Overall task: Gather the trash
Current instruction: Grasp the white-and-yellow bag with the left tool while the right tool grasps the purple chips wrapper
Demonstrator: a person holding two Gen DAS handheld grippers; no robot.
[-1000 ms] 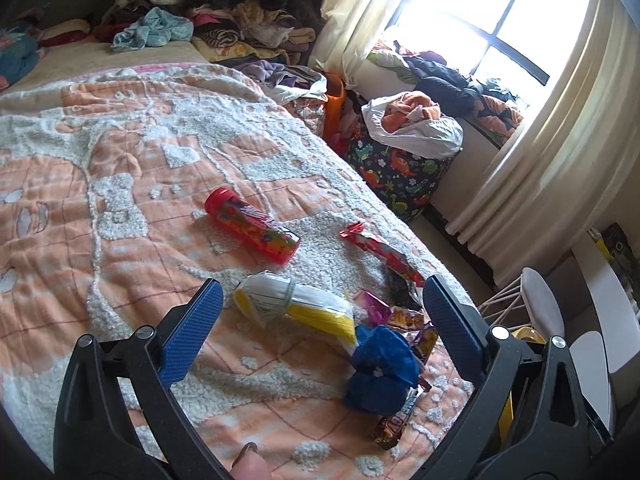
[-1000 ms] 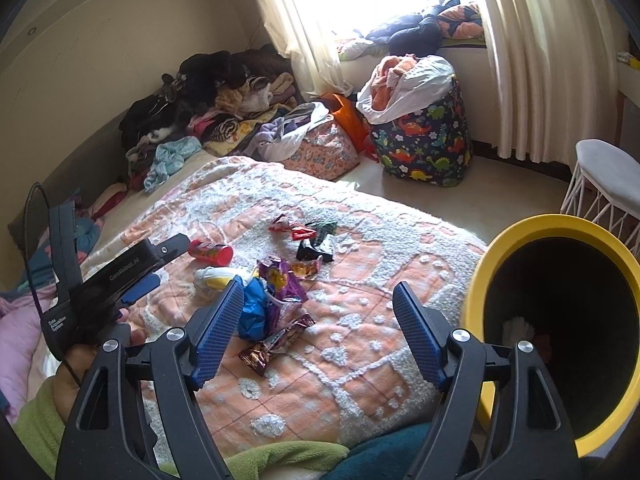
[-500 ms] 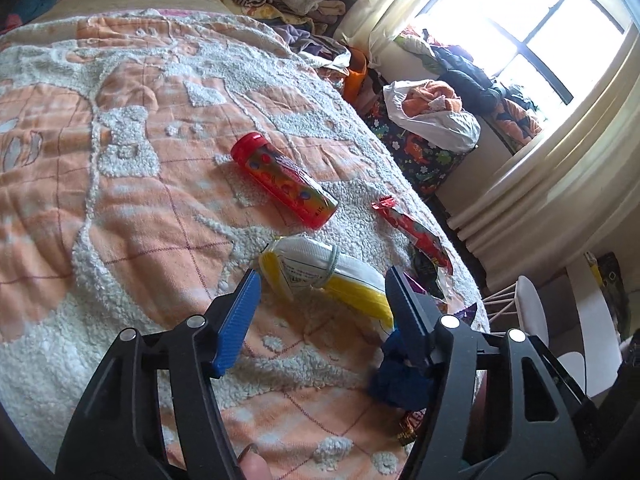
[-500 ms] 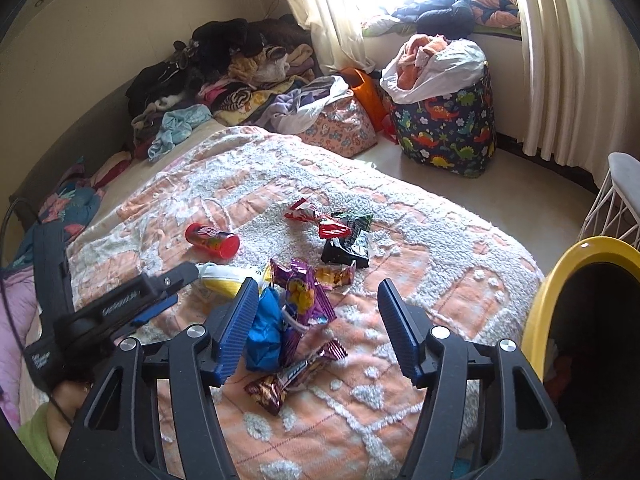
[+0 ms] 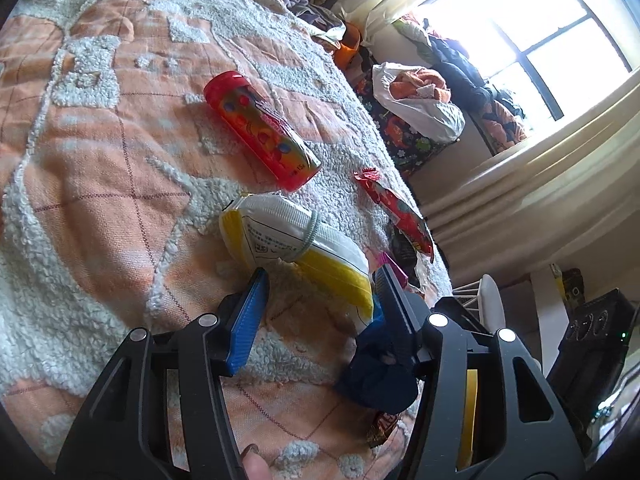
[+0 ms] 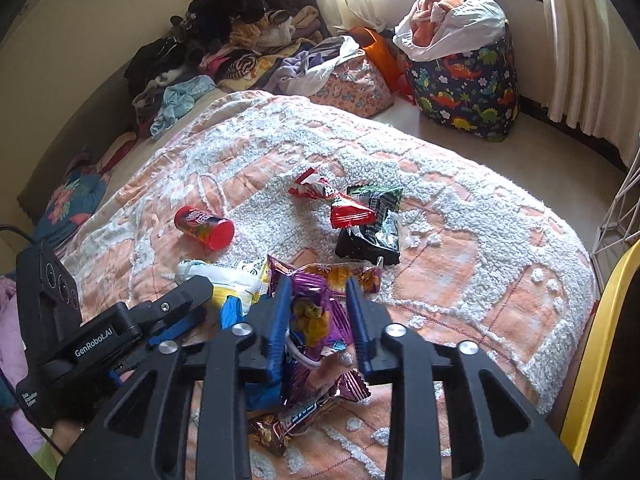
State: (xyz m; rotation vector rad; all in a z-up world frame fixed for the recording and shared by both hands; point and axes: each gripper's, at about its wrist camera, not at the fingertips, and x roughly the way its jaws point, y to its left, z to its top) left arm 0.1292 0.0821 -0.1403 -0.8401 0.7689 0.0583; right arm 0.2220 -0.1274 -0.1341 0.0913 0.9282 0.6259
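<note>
Trash lies on an orange and white blanket (image 6: 480, 240). My right gripper (image 6: 320, 312) is closing, and its pads press on a purple wrapper (image 6: 316, 312) in the pile. My left gripper (image 5: 320, 304) is also closing. The yellow end of a white and yellow packet (image 5: 288, 236) lies between its jaws, and the left pad stands clear of it. A crumpled blue piece (image 5: 380, 376) sits under its right finger. Farther off lie a red tube (image 5: 260, 128), a red wrapper (image 6: 340, 208) and a black wrapper (image 6: 372, 236). A brown bar wrapper (image 6: 280, 428) lies under the right gripper.
A yellow bin (image 6: 592, 360) stands at the bed's right edge beside a white wire stool (image 6: 620, 216). A dinosaur-print bag (image 6: 464, 84) stuffed with clothes sits on the floor by the curtains. A heap of clothes (image 6: 240, 32) lines the far wall.
Both grippers came down towards the trash pile and their jaws narrowed. The right one closed around the purple wrapper. The left one came around the end of the white and yellow packet.
</note>
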